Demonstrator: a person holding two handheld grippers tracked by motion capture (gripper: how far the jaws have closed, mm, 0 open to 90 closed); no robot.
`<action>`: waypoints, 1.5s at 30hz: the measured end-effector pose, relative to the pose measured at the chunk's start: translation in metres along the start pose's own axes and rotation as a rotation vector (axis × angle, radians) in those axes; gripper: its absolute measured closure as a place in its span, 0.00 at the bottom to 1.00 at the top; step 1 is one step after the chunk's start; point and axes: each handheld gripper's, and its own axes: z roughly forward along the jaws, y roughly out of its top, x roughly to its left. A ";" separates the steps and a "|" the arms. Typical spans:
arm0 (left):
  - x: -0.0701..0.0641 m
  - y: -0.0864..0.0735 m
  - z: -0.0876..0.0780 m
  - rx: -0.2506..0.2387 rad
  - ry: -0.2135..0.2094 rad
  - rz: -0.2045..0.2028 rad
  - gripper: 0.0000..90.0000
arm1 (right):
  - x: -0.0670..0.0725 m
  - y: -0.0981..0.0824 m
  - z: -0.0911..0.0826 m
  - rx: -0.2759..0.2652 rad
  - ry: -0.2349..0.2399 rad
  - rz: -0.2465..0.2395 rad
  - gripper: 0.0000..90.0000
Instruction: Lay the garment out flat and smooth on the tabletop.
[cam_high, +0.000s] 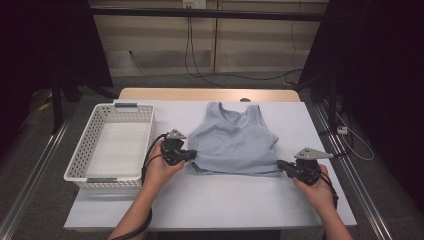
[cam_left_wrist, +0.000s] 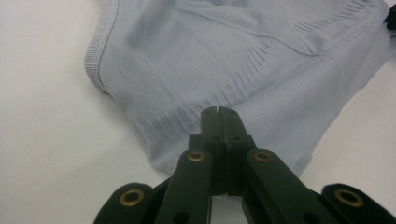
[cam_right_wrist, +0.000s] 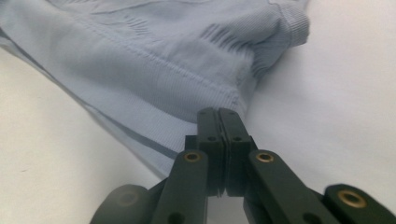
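You have one pale blue ribbed fabric tank top (cam_high: 234, 142), two grippers, left gripper (cam_high: 192, 156) and right gripper (cam_high: 281, 164), both clamped on its hem corners; one white perforated plastic basket (cam_high: 95, 135) sits left of it.

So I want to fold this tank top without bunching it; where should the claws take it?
By the two bottom hem corners of the tank top, each from its own outer side: it lies flat, and both edges there are free.

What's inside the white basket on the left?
The white basket shows only its bare white floor. Its near wall hides the strip of floor just behind it.
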 end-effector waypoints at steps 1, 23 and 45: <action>0.000 0.000 0.001 0.008 -0.004 0.009 1.00 | 0.000 0.000 0.001 0.006 -0.003 -0.003 1.00; -0.001 -0.010 0.013 0.007 -0.004 -0.015 0.92 | -0.001 -0.004 0.011 0.038 0.000 0.008 0.81; 0.009 -0.010 0.005 -0.068 0.058 -0.041 0.51 | -0.006 0.000 0.023 0.036 -0.017 0.112 0.96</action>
